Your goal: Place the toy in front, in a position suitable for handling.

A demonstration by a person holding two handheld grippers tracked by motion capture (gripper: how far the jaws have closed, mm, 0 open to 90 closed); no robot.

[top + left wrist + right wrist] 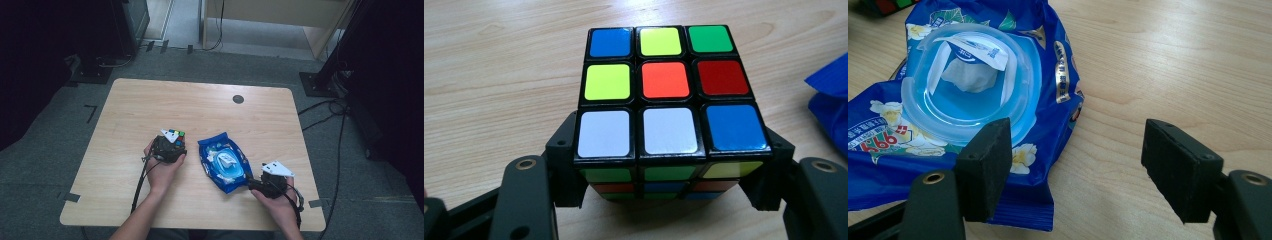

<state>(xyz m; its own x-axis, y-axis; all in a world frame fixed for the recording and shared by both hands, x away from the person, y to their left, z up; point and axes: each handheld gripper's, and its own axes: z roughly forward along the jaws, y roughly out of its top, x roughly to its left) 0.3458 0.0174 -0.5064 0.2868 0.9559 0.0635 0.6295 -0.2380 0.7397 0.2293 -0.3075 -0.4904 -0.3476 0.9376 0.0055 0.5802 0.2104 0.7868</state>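
Note:
A scrambled colour cube (pixel 176 134) (pixel 666 100) sits on the wooden table (pixel 150 100), left of centre. My left gripper (pixel 172 140) (pixel 669 182) is shut on it, one black pad pressed against each side of the cube's lower part. A blue pack of wet wipes (pixel 223 161) (pixel 973 90) lies right of the cube, its clear round lid flipped up and a white wipe showing in the opening. My right gripper (pixel 252 182) (pixel 1078 150) stands open at the pack's near right corner. Its left pad (pixel 985 167) is over the pack's edge, and bare table lies between the jaws.
A small dark round cap (pixel 238 99) is set in the table near its far edge. Black stands and cables (pixel 325 107) crowd the floor to the right of the table. A person's forearms come in from the near edge.

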